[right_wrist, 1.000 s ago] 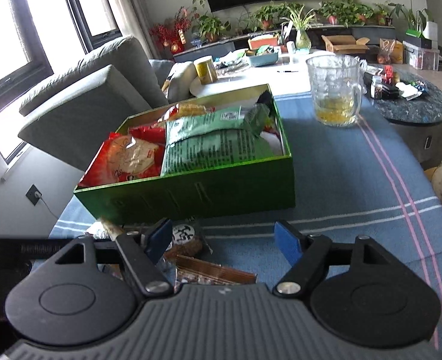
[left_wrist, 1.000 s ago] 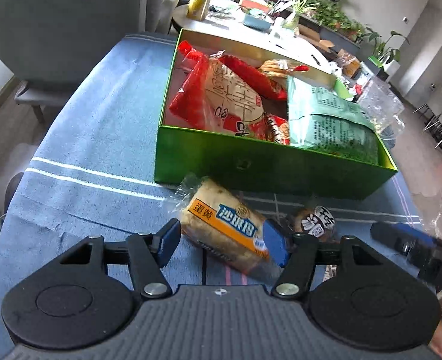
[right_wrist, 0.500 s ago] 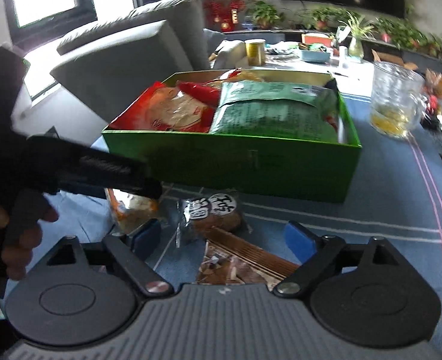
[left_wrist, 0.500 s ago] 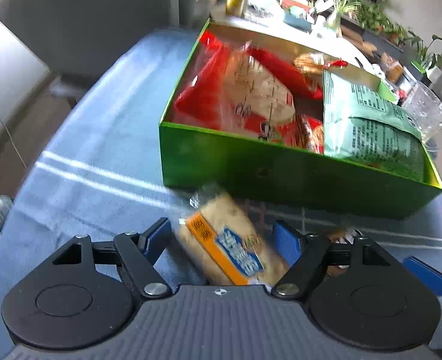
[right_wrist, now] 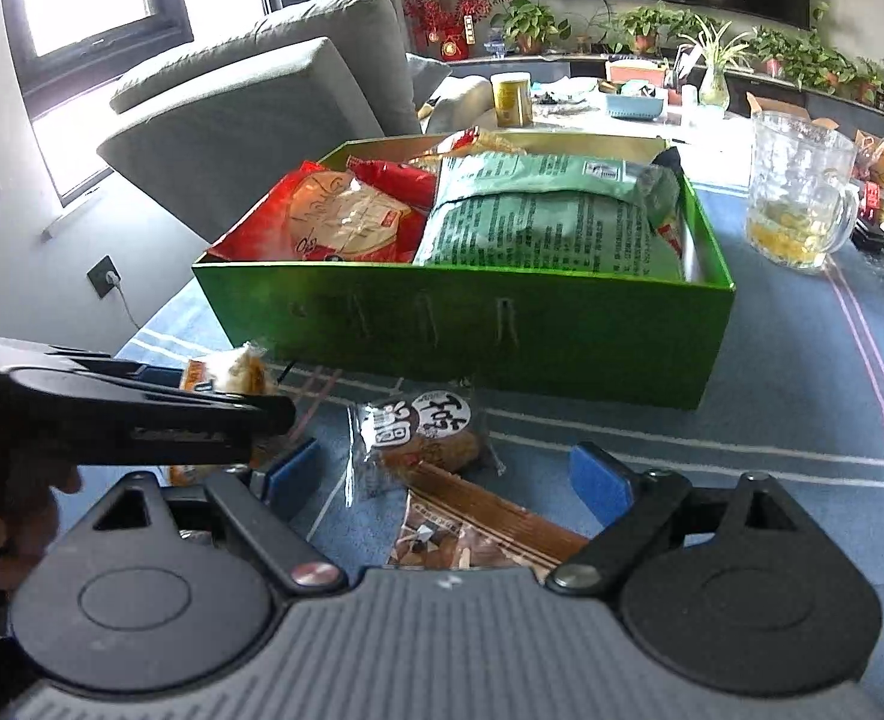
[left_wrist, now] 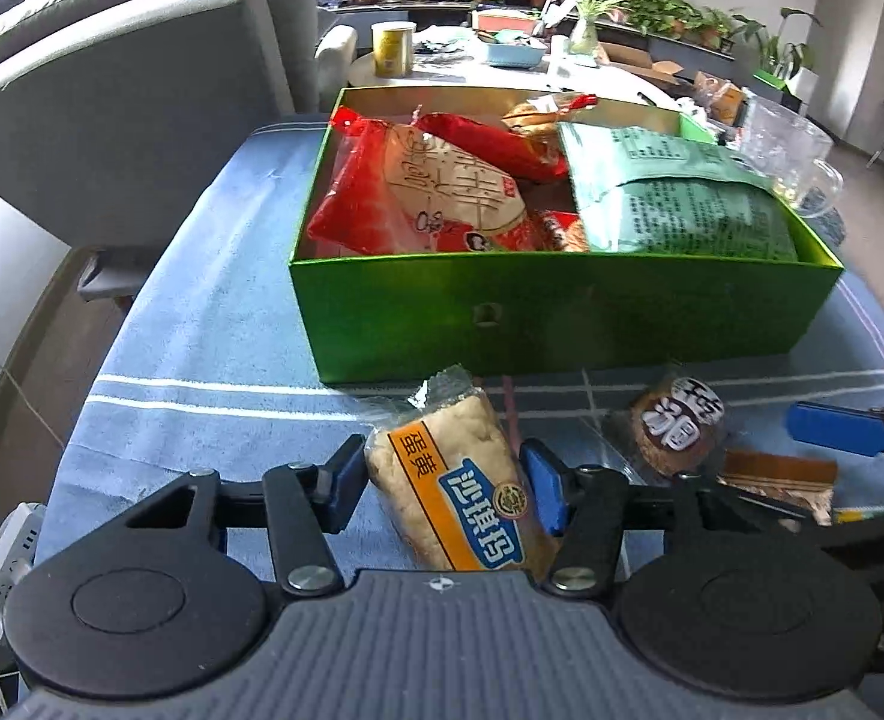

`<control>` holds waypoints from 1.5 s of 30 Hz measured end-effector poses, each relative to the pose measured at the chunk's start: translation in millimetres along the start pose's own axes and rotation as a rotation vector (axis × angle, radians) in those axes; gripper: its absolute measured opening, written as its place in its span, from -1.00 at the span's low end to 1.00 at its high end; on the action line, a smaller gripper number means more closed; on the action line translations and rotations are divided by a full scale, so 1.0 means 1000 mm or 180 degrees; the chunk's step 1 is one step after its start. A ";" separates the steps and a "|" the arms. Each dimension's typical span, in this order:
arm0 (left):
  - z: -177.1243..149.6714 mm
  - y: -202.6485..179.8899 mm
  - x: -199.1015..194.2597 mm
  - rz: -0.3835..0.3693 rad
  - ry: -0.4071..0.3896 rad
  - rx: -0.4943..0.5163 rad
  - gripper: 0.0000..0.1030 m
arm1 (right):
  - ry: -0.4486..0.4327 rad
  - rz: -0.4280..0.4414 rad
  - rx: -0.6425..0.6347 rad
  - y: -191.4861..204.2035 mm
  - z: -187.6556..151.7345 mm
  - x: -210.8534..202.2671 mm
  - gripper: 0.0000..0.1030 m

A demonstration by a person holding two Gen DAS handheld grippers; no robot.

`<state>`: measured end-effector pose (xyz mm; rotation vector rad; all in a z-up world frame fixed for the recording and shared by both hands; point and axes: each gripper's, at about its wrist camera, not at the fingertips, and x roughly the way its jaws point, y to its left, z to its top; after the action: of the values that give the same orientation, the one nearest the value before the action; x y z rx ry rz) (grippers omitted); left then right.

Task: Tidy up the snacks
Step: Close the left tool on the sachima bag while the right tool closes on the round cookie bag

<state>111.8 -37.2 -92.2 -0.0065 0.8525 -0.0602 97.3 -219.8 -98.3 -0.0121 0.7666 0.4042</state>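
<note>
Left wrist view: left gripper (left_wrist: pixel 445 483) held low and level, blue pads pinching the clear-wrapped orange-labelled pastry (left_wrist: pixel 460 495) near the blue tablecloth's (left_wrist: pixel 213 300) front edge. Right gripper (right_wrist: pixel 445 477) (spread wide) hovers over the brown wafer packet (right_wrist: pixel 478 531); beyond sits the green cardboard box (right_wrist: pixel 472 324).

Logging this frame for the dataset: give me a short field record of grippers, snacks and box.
left gripper: shut on yellow-label cake
right gripper: open, over brown packet
round cake: on cloth, in front of box
green box: holds red bag and green bag
glass mug: right of box
</note>
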 end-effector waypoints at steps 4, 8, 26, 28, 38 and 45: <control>-0.003 -0.002 -0.005 0.0006 -0.0062 0.0112 -0.04 | 0.0035 -0.0010 -0.0019 0.002 0.000 0.002 0.51; -0.007 0.001 -0.012 -0.0021 -0.0127 0.0190 -0.06 | 0.0051 -0.0052 -0.0028 0.002 0.003 0.006 0.51; -0.008 0.023 -0.015 -0.0137 0.0084 0.0000 0.34 | 0.0236 -0.0144 -0.0139 0.009 0.010 0.032 0.51; -0.011 0.020 -0.014 -0.0167 0.0121 0.0040 0.34 | 0.0228 -0.0152 -0.0144 0.009 0.009 0.033 0.51; -0.018 0.017 -0.008 -0.0135 0.0023 0.0242 -0.10 | 0.0188 -0.0277 -0.0354 0.017 0.011 0.033 0.50; -0.017 0.016 -0.024 -0.0261 -0.0123 0.0202 -0.18 | 0.0066 -0.0235 -0.0058 0.013 0.013 0.017 0.50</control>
<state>84.0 -19.1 -85.5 0.0169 0.8112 -0.1638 112.2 -200.3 -99.0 -0.0616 0.7806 0.3413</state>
